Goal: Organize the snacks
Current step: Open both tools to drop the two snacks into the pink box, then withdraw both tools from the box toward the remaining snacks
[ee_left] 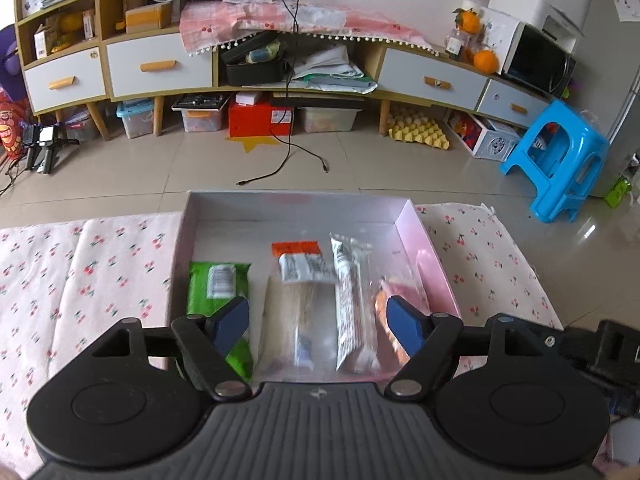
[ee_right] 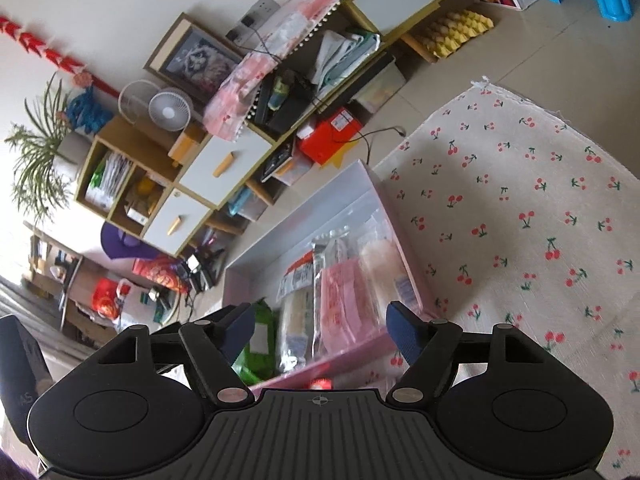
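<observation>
A shallow pink box [ee_left: 424,248] lies on a cherry-print cloth [ee_left: 100,264]. Side by side in it are a green packet [ee_left: 220,284], a clear bag with an orange header [ee_left: 298,288], a long white printed packet [ee_left: 352,300] and a pink-orange packet [ee_left: 384,304] at the right wall. My left gripper [ee_left: 318,326] hovers open above the box's near end, nothing between its blue pads. In the right wrist view the box [ee_right: 372,184] appears tilted, with the green packet [ee_right: 260,344], a pale bag [ee_right: 296,312] and a pink wrapper [ee_right: 344,304]. My right gripper [ee_right: 320,330] is open over them, holding nothing.
Past the cloth is tiled floor with loose black cables [ee_left: 288,156]. A long low cabinet [ee_left: 160,68] with white drawers lines the wall, storage bins [ee_left: 200,114] beneath it. A blue plastic stool [ee_left: 560,160] stands at the right, near a microwave [ee_left: 536,60].
</observation>
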`<state>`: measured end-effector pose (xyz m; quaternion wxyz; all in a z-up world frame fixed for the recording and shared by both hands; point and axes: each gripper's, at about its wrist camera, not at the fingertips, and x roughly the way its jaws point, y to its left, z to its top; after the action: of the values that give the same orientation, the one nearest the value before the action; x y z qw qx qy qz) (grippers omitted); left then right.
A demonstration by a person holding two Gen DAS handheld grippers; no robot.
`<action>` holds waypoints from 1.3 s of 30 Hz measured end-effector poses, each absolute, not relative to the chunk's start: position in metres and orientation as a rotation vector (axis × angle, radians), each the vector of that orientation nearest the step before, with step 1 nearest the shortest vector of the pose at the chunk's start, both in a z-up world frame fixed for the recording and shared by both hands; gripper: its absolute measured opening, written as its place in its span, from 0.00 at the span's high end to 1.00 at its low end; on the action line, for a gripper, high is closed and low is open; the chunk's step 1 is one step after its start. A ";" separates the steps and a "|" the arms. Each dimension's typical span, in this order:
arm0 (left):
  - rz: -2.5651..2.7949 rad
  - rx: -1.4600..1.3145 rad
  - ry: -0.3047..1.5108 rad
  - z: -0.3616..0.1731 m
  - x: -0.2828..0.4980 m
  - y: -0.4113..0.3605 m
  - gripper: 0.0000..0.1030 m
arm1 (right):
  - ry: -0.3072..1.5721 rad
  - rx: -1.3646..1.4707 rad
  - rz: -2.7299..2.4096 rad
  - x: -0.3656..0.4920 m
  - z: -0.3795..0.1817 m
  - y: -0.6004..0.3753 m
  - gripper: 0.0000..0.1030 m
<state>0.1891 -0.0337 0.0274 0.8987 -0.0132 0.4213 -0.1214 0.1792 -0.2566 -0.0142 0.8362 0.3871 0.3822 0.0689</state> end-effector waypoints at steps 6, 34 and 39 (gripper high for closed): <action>-0.236 -0.027 0.835 0.032 0.163 -0.023 0.17 | 0.824 0.689 0.186 0.160 0.000 -0.247 0.22; -0.196 0.053 0.705 -0.011 0.098 0.007 0.03 | 0.976 0.314 0.129 0.127 -0.033 -0.237 0.15; -0.190 0.008 0.716 -0.019 0.108 0.011 0.06 | 0.988 0.318 0.116 0.130 -0.035 -0.234 0.15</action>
<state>0.1081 0.0106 -0.0191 0.9322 0.0039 0.3499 -0.0926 0.1304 -0.2344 -0.0354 0.8666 0.1521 0.4720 0.0552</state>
